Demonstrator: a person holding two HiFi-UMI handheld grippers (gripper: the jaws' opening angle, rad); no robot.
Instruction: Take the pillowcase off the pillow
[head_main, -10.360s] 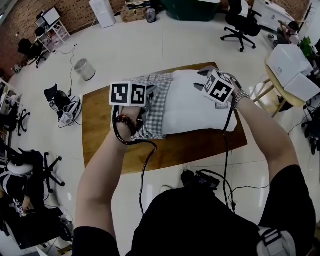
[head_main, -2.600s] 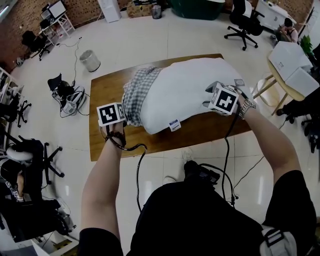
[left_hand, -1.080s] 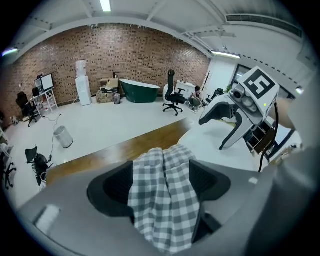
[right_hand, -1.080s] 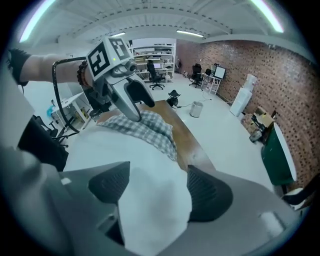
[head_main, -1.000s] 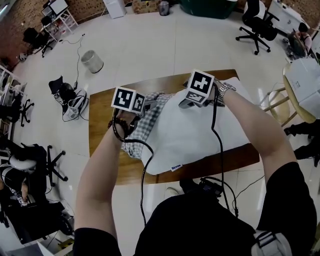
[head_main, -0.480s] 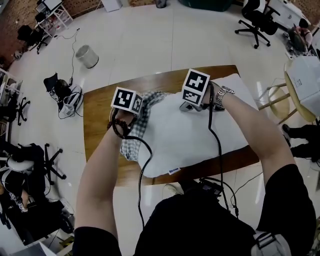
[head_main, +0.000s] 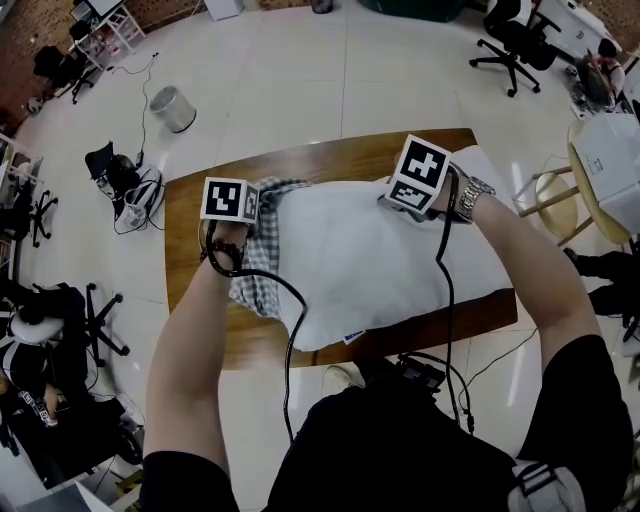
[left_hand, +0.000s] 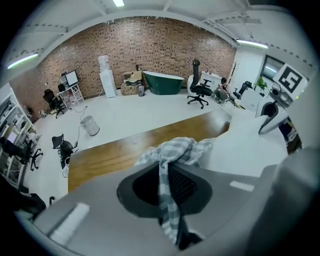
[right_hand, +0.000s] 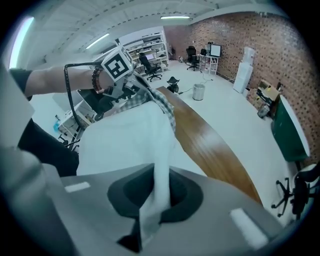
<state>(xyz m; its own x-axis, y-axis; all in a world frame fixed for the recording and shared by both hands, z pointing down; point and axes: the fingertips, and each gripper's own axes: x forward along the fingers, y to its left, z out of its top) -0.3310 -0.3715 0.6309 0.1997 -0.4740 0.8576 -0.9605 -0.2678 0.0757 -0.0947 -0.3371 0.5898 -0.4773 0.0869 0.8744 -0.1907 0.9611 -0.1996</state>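
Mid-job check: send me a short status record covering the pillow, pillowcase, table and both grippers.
pillow: white, lying on the table, mostly bare
pillowcase: checked, bunched over the pillow's left end, not yet off
table: wooden, pillow lies across it
left gripper: just closed, pinching a fold of the pillowcase
right gripper: just closed, pinching white pillow fabric near the far edge

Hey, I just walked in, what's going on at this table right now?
A person with a gripper in each hand is getting a checked pillowcase off a white pillow on a wooden table. The left gripper has just closed its jaws on a fold of the pillowcase at the pillow's left end. The right gripper has just closed on the pillow's far edge. The pillowcase is bunched at that end, and most of the pillow is bare.
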